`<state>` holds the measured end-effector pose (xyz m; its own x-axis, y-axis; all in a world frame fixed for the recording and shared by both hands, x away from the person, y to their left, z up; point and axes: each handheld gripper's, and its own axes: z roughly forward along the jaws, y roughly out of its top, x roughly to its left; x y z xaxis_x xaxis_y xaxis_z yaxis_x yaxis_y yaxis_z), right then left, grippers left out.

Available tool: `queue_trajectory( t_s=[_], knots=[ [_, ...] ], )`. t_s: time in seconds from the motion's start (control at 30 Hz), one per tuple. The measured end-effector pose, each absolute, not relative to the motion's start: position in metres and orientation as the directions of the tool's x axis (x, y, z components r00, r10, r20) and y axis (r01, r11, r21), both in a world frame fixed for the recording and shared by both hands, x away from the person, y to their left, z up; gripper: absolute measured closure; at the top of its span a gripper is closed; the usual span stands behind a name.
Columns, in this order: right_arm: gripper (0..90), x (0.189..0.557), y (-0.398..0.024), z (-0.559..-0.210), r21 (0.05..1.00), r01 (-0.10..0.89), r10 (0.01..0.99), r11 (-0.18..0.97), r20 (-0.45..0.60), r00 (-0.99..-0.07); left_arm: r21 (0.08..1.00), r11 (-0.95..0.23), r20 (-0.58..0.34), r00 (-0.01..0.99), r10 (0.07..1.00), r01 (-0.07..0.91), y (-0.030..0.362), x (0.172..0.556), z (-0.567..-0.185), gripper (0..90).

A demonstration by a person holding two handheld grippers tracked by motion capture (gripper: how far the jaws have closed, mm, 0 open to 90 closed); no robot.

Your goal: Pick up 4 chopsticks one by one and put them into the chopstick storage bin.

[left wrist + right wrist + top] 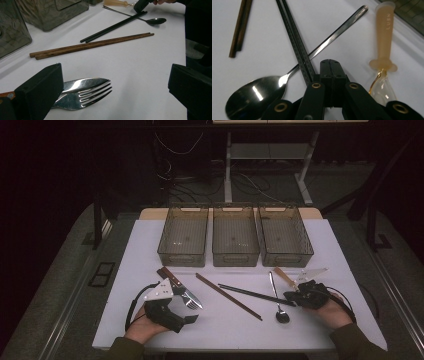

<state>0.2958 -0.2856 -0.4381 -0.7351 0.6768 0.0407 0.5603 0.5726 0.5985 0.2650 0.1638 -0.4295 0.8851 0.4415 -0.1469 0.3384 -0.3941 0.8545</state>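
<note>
My left gripper [191, 309] rests open at the front left of the white table [325, 250]. In the left gripper view its jaws [116, 77] stand wide apart, with a steel fork [87, 96] and a knife blade [85, 82] lying by the left jaw. The wooden-handled knife [169, 276] and the fork [192, 302] lie side by side. My right gripper [288, 296] is shut with nothing between its jaws [330, 62]. Its tip sits right beside the near end of the black chopsticks [294, 42], which cross the steel spoon [254, 95].
Brown chopsticks [227, 296] lie at the table's middle. A beige-handled utensil [384, 32] with a clear head lies next to my right gripper. Three mesh baskets [181, 257] [236, 257] [287, 259] stand in a row at the back.
</note>
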Motion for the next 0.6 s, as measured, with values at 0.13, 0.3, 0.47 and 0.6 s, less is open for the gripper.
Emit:
queue_trajectory(
  t_s=[0.13,0.3,0.47,0.6],
  knots=[
    [89.9,0.288,-0.288,-0.44,0.595,0.557,0.666,0.579,0.05,-0.745,0.853,-0.397,-0.145,0.885,0.442,0.338,0.163,0.265,-0.43,0.0],
    [89.9,0.279,-0.288,-0.44,0.594,0.548,0.649,0.588,0.057,-0.759,0.853,-0.397,-0.146,0.885,0.442,0.339,0.163,0.265,-0.43,0.0],
    [89.8,0.276,-0.287,-0.439,0.598,0.541,0.643,0.591,0.055,-0.764,0.853,-0.399,-0.144,0.886,0.44,0.337,0.163,0.265,-0.429,0.0],
    [86.7,0.277,-0.292,-0.433,0.626,0.539,0.651,0.564,0.065,-0.756,0.853,-0.398,-0.144,0.886,0.441,0.337,0.163,0.265,-0.43,0.0]
  ],
)
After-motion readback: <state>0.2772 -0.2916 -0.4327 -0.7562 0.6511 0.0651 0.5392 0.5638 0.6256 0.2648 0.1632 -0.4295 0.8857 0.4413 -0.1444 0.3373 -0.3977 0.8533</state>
